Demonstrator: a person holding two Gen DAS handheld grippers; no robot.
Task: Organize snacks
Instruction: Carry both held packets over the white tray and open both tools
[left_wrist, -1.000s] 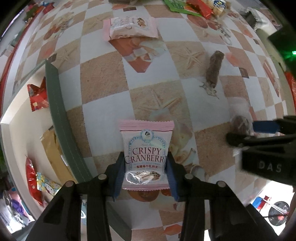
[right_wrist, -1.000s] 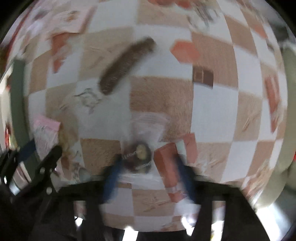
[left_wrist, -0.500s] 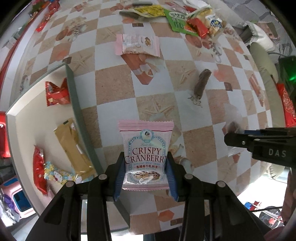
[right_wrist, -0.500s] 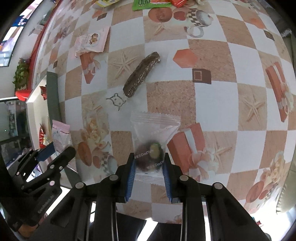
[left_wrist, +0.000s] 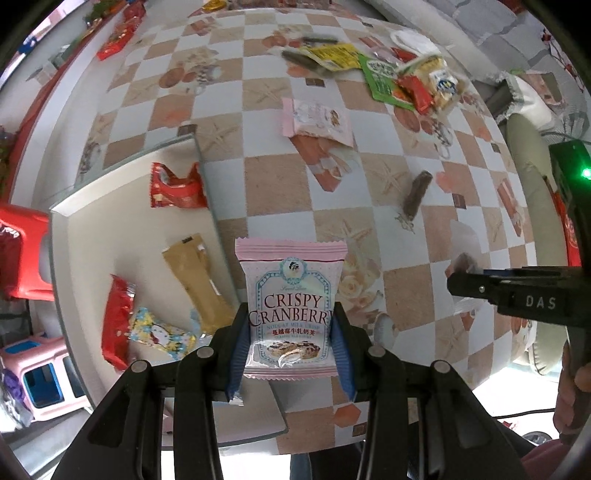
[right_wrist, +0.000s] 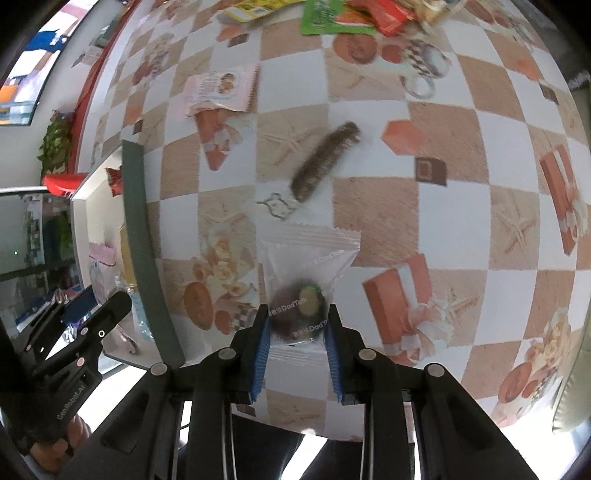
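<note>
Sorting under way: four wrapped snacks already lie in the tray (left_wrist: 125, 229) at nine o'clock. The left gripper (left_wrist: 290, 343) clamps a pink cranberry packet (left_wrist: 291, 310) above the table; the right gripper (right_wrist: 297, 332) pinches a clear-wrapped sweet (right_wrist: 301, 291). More snacks (left_wrist: 399, 81) wait at one o'clock.

Two pink cranberry packets (left_wrist: 291, 306), one clear sachet (right_wrist: 301, 291), two brown bars (left_wrist: 415, 194).

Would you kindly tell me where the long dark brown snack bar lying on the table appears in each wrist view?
Left wrist: dark brown snack bar lies right of centre, above the right gripper.
Right wrist: it lies just above centre, beyond the clear wrapped snack.
Shared landmark: the pink packet on the table.
</note>
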